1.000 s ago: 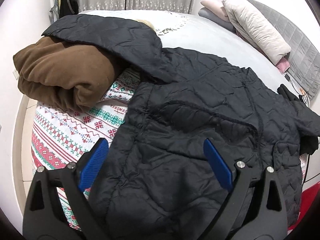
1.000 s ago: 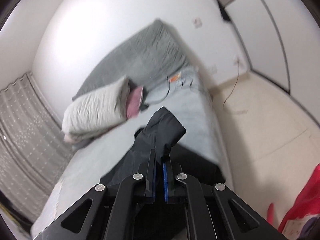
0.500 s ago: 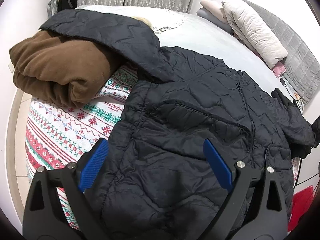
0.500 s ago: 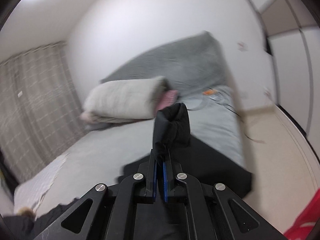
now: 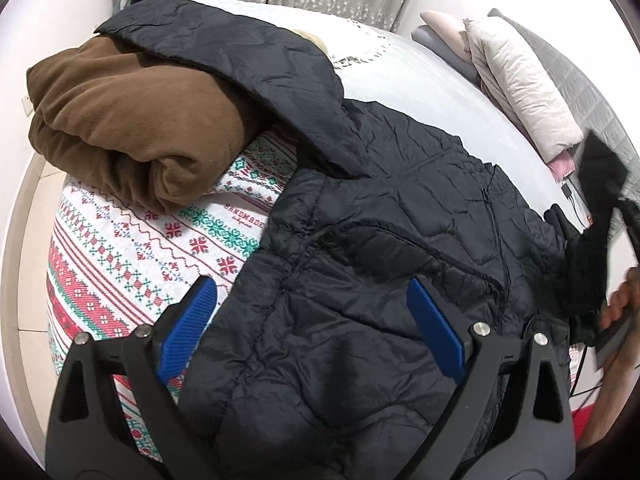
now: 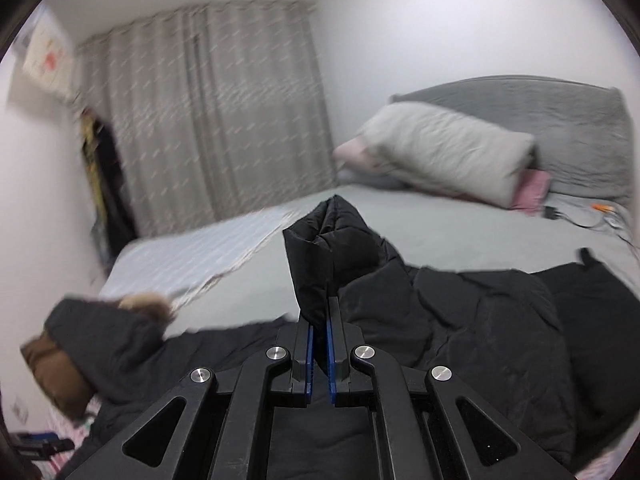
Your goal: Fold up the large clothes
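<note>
Left wrist view: black quilted jacket point(image 5: 360, 264) (puffy, wrinkled) sprawls on bed point(image 5: 420, 92), left claw point(image 5: 312, 320) wide open above; right claw point(image 6: 319, 344) clamps its sleeve point(image 6: 328, 256) at 12 o'clock.

The bed point(image 5: 420, 92), under a pale grey sheet, carries everything, and the black quilted jacket point(image 5: 360, 280) is spread across its near part. To the left of the jacket lies a red-and-green patterned blanket point(image 5: 132, 248), with a folded brown blanket point(image 5: 132, 120) on it under the jacket's hood. Beyond the jacket, pillows point(image 5: 520, 92) are stacked against the grey headboard point(image 6: 560, 120).
</note>
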Demonstrator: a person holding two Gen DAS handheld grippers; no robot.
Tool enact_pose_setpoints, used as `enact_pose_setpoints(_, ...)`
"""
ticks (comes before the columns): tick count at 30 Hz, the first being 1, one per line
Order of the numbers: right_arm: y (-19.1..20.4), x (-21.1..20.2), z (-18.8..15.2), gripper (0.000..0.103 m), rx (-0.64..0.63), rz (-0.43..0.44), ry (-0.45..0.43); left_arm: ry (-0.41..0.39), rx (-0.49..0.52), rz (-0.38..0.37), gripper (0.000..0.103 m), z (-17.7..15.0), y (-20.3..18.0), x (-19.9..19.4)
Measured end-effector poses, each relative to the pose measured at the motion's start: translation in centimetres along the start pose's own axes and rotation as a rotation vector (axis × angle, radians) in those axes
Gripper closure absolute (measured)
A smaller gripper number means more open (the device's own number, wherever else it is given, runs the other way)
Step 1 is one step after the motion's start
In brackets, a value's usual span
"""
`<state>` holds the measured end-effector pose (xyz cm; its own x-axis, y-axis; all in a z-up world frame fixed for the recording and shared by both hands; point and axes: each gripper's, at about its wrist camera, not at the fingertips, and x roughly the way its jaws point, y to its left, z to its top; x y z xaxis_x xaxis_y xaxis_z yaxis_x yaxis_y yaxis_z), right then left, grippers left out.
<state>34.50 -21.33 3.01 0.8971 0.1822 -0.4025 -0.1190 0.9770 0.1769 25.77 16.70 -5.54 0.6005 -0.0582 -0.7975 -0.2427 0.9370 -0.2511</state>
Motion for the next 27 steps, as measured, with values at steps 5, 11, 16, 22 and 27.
enact_pose_setpoints(5, 7.3, 6.0, -4.7, 0.098, -0.144, 0.058, 0.147, 0.005, -0.025, 0.0, 0.007, 0.3, 0.8, 0.1)
enact_pose_setpoints(11, 10.1, 10.0, -9.8, 0.085, -0.182, 0.112, 0.345, 0.012, -0.046, -0.011, 0.007, 0.5, 1.0, 0.3)
enact_pose_setpoints(16, 9.7, 10.8, -10.9, 0.059, -0.116, 0.21, 0.456, 0.022, -0.038, -0.013, 0.007, 0.5, 0.9, 0.4)
enact_pose_setpoints(22, 4.7, 9.9, -8.4, 0.04, -0.017, 0.13, 0.406, 0.015, -0.047, -0.012, 0.007, 0.6, 1.2, 0.3)
enact_pose_setpoints(27, -0.2, 13.6, -13.1, 0.04, 0.052, 0.079, 0.632, 0.017, -0.047, -0.013, 0.007, 0.6, 1.1, 0.4)
